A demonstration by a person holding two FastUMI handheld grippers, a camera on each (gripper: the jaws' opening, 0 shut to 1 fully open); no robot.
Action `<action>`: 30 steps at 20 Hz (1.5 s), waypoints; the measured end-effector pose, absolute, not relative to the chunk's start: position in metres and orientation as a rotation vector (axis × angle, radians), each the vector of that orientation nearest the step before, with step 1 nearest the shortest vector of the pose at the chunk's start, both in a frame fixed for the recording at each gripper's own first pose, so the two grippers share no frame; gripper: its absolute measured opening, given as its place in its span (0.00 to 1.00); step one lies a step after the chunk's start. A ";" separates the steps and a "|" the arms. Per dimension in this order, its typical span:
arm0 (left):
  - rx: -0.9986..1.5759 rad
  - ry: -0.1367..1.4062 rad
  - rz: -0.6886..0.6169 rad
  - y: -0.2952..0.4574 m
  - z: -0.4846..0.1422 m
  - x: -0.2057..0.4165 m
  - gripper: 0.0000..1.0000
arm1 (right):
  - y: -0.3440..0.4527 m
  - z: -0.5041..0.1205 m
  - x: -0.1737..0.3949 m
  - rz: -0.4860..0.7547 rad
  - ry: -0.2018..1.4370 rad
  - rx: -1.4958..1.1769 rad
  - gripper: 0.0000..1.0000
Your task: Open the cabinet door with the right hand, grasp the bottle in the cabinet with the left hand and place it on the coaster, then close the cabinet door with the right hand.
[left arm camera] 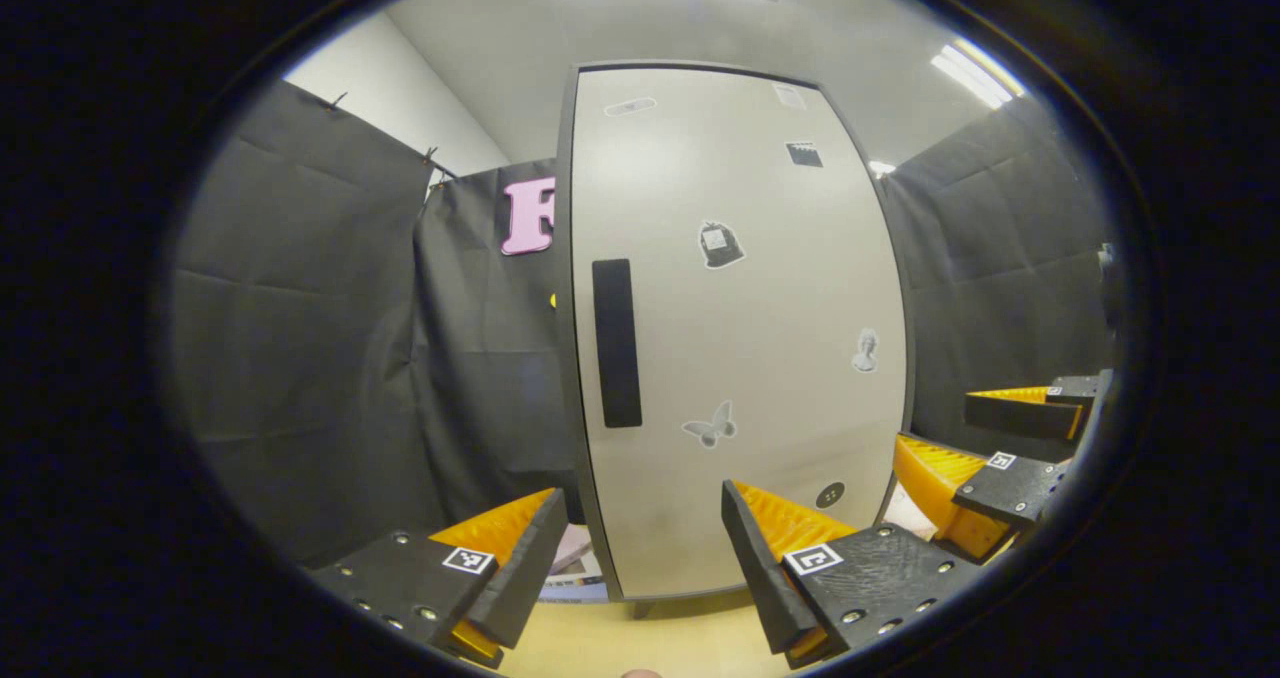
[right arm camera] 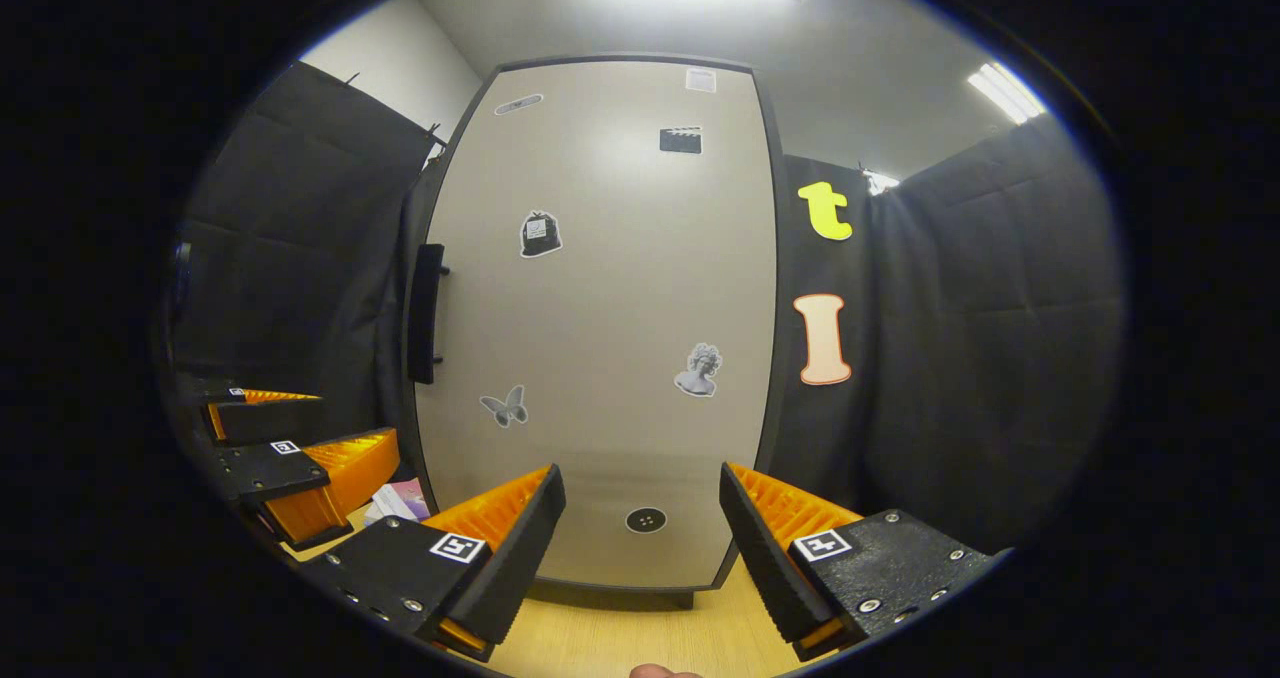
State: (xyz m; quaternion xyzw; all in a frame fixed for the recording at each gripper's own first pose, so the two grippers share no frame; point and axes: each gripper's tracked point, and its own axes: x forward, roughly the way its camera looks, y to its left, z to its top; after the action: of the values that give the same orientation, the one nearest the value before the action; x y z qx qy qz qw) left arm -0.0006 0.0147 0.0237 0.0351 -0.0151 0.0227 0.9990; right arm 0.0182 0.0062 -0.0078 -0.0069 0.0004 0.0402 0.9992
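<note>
Jaws: both of your grippers stand wide apart and hold nothing. The left gripper [left arm camera: 640,558] and the right gripper [right arm camera: 640,548] each frame bare door between their fingers.

Cabinet door [right arm camera: 600,338]: shut, flat against the cabinet and covered in small stickers. No step of the task is done yet.

Handle [left arm camera: 616,343]: a dark upright bar near the door's left edge as you face it. In the right gripper view it stands proud of the panel on small posts, so there is a gap behind it for a finger to slip into.

Right gripper: you hold it level, facing the lower middle of the door and well off to the side of the handle. It needs to travel up and across before it can pull.

Left gripper: it waits beside the right one, nearer the handle side. From the right gripper view you see it low on the left [right arm camera: 290,458]. Kept back and open like this, it is ready to reach in once the door swings clear, but mind that it does not sit in the door's path.

Bottle: hidden behind the shut door, so you cannot tell where on the shelf it stands.

Coaster: something pale and flat lies on the table [right arm camera: 620,648] near the cabinet's left foot; it may be the coaster or just papers, the view is too cramped to say.

Next move, as a judgement: bring the right gripper to the handle, close on the bar and draw the door outward.
</note>
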 end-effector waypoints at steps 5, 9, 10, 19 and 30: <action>0.122 -0.041 0.063 0.027 0.026 -0.035 0.89 | 0.025 0.013 0.036 0.117 -0.029 -0.015 0.96; 0.142 -0.034 0.102 0.050 0.021 -0.071 0.89 | 0.054 0.046 0.060 0.145 -0.086 -0.025 0.96; 0.141 -0.028 0.114 0.056 0.019 -0.079 0.89 | 0.063 0.053 0.066 0.154 -0.093 -0.025 0.96; 0.125 -0.029 0.163 0.091 -0.005 -0.150 0.89 | 0.179 0.089 0.092 0.319 -0.128 -0.020 0.96; 0.066 -0.020 0.267 0.134 -0.017 -0.184 0.89 | 0.225 0.070 0.125 0.354 -0.036 -0.100 0.39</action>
State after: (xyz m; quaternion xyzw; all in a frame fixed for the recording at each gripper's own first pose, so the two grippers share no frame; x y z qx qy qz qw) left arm -0.1837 0.1341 -0.0169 0.0327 -0.0102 0.1331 0.9905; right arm 0.1248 0.2246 0.0696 -0.0499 -0.0177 0.1759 0.9830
